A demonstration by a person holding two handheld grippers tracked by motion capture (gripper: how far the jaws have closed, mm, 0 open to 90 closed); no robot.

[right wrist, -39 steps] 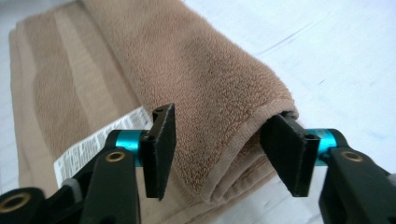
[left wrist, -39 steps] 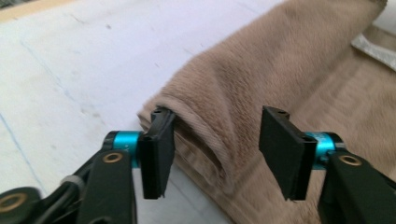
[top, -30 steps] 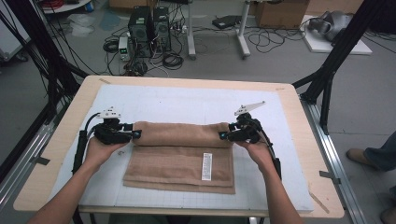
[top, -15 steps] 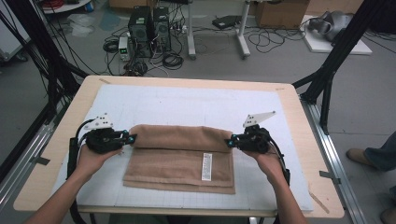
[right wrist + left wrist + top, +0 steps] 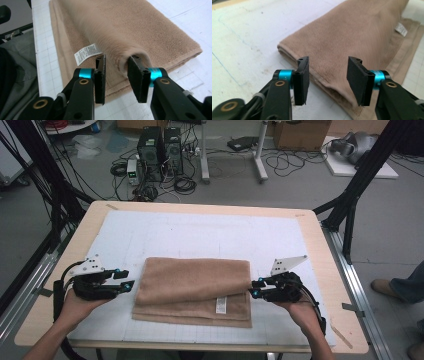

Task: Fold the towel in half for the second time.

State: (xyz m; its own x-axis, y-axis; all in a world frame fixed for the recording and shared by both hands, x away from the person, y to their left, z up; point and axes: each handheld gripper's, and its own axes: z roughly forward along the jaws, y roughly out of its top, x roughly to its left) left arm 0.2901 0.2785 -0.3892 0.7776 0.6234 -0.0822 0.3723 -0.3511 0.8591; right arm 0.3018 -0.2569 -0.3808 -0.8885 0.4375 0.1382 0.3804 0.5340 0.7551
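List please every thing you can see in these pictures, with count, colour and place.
towel: 1, light brown, folded, middle of mat
label: 1, white, near edge of towel
mat: 1, white with grid, covers table
table: 1, light wood, centre
computer towers: 2, black, floor beyond table
cables: many, black, floor
left claw: 1, black, open, beside towel's left end
right claw: 1, black, open, towel fold between jaws

We have drawn the left gripper [image 5: 129,285] off the towel's [image 5: 195,282] left end and the right gripper [image 5: 254,289] back toward its right end. Both sets of jaws have just been opening: the left stands clear, while a fold sits between the right jaws.
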